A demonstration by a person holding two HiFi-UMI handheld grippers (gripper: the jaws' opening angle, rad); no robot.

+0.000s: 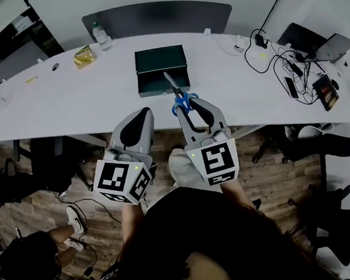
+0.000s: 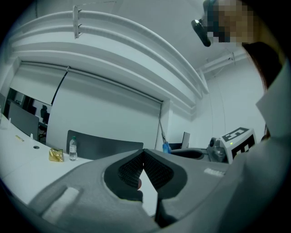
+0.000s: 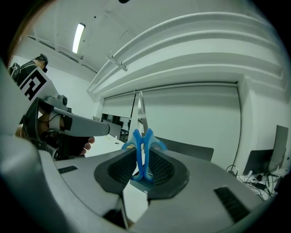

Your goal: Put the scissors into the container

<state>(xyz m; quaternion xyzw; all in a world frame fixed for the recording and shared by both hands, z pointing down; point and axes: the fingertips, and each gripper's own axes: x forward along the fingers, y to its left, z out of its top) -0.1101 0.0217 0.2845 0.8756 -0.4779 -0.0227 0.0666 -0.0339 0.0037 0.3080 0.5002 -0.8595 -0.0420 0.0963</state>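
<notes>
My left tool (image 1: 141, 115), jaws together on nothing, waits at 7 o'clock of the container (image 1: 158, 83). My right tool (image 1: 191, 105) clamps the scissors (image 1: 179, 95) by their blue handles, blades leading toward 12, I'd say so they go tip-first into the container on the bench (image 1: 75, 96).

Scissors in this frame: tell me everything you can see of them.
The scissors have blue plastic-looking loop handles and closed, silvery metal blades. The right gripper is shut on the handles, blades sticking out beyond its jaws. In the head view the blade tips overlap the front of the open dark green container.
</notes>
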